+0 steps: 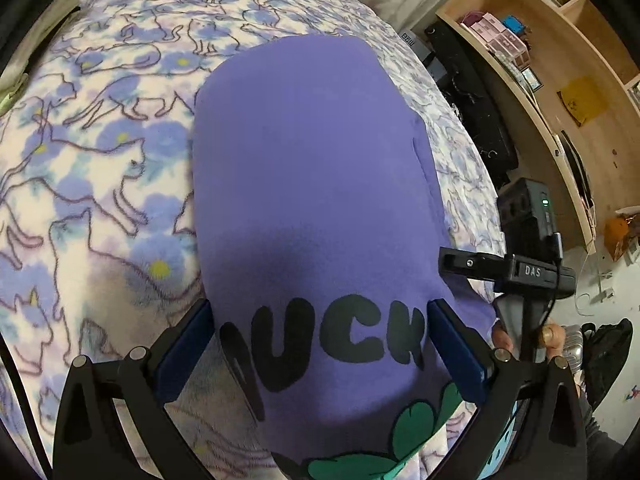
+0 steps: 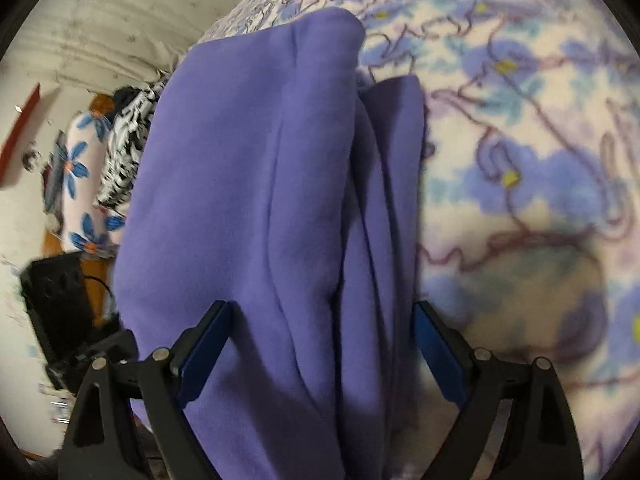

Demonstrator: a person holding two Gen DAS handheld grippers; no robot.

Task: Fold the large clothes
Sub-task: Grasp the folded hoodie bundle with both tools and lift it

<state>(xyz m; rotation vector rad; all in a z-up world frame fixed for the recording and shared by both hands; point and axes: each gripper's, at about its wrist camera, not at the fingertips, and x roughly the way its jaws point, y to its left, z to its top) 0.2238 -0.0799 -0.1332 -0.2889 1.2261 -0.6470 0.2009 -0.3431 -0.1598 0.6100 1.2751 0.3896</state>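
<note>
- Bedroom: bed under a fleece blanket point(image 1: 100, 168) printed with cats and blue flowers, wooden shelving point(image 1: 560, 60) off to one side of the bed, pale wall beyond it.
- Purple sweatshirt point(image 1: 312, 160) lying on the blanket as a long narrow panel, side edges seemingly turned in already; black lettering and a green clover print at the end nearest the left camera.
- From the right wrist view, same garment point(image 2: 248, 200) in thick stacked layers with lengthwise creases, a narrower purple flap beside the main bulk, toward the open blanket.
- Left tool point(image 1: 320, 344) spread wide, blue pads either side of the lettering, poised over the sweatshirt; no cloth pinched between them.
- Right tool point(image 2: 320, 344) likewise released, jaws wide and straddling the purple folds; contact with the fabric not clear, nothing gripped.
- Other handheld device with a person's fingers point(image 1: 552, 336) visible just past the sweatshirt's edge, on the shelving side.
- Step in hand, by judgement: lengthwise folds done, both tools lining up over the near end for the crosswise fold.
- Next move likely calling for both tools to close on the near corners through all layers, lift together and carry that end over toward the far end of the sweatshirt.
- Risk: thick stack slipping apart, or the loose flap left behind if only the top layer caught.
</note>
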